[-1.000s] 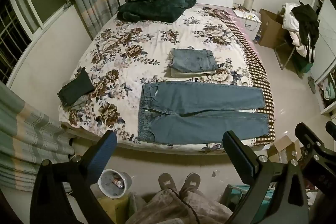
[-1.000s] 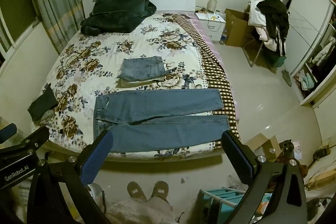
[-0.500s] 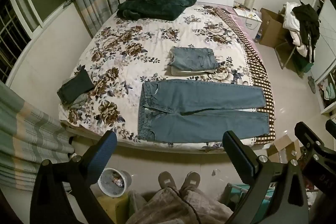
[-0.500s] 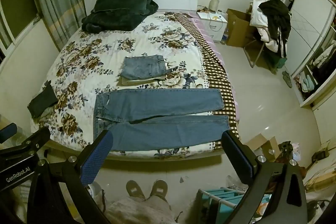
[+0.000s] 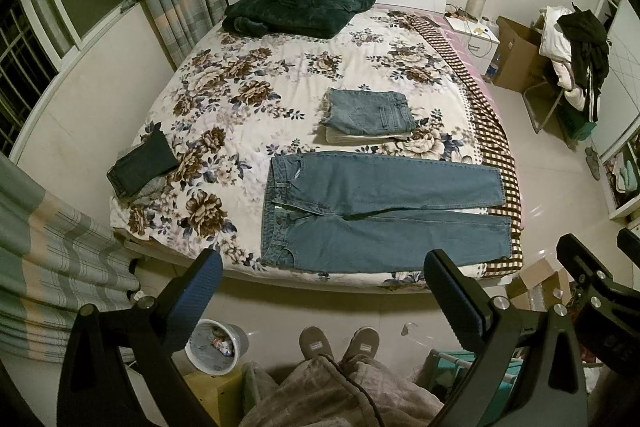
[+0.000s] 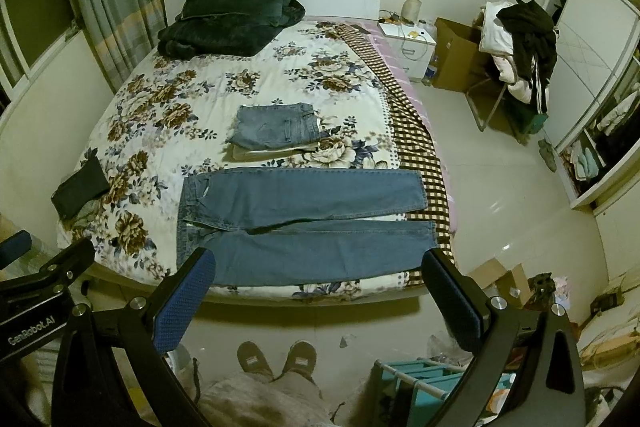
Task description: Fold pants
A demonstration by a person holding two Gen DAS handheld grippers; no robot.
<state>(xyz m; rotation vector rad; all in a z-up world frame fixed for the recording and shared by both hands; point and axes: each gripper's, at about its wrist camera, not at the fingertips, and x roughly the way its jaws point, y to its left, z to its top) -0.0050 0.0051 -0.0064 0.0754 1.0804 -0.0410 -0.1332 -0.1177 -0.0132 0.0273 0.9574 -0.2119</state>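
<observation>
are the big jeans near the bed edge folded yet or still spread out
Spread out. The jeans lie flat on the bed, both legs at full length side by side.

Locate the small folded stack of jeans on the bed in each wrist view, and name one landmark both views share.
Left wrist view: folded jeans stack lies right of centre, just beyond the spread-out jeans.
Right wrist view: folded jeans stack lies left of centre, again just beyond the spread-out jeans.
Shared landmark: the dark green blanket heaped against the headboard.
</observation>
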